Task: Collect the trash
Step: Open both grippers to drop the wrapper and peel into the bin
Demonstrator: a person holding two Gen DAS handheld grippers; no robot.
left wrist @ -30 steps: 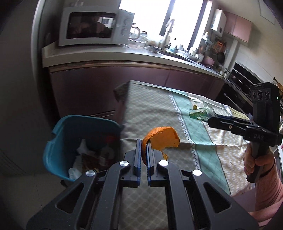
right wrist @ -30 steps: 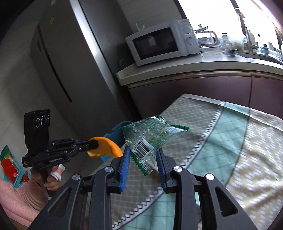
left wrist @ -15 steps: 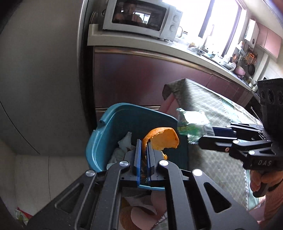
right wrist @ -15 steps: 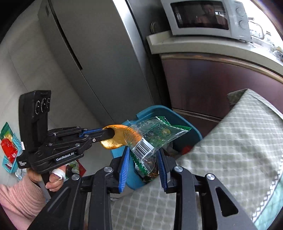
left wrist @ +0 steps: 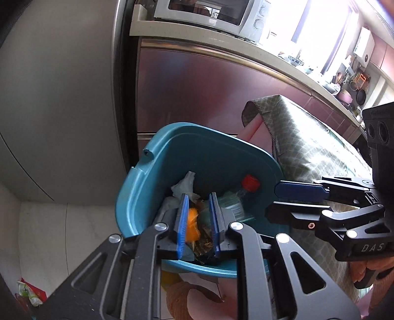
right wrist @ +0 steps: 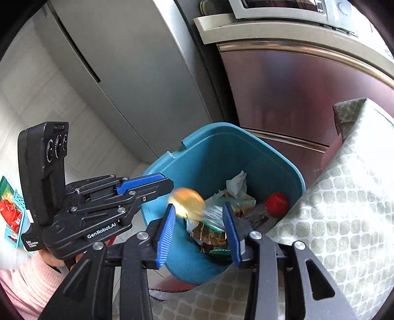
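A tall grey fridge [right wrist: 128,73] stands beside the maroon cabinet [left wrist: 197,93], which carries a microwave [left wrist: 209,12] on its top. In front of the cabinet is the bench [right wrist: 344,197] under a checked cloth, and tucked against its corner sits the teal trash bin [left wrist: 138,192], already holding crumpled tissue [left wrist: 187,184], a bottle with a red cap [left wrist: 250,182] and some dark wrappers [right wrist: 209,236]. Both tools hang over the bin's mouth, angled down into it. The left hand-held gripper [left wrist: 198,221] has its blue jaws opening; the orange peel [left wrist: 191,227] shows between them, blurred, near the left pad, and I cannot tell whether it touches. The right hand-held gripper [right wrist: 200,232] is opening as well, its jaws spread; the clear green-printed wrapper [right wrist: 213,216] is a smear between them, free of both pads, just above the rubbish. A pink sleeve [right wrist: 27,285] shows behind the left tool's handle.
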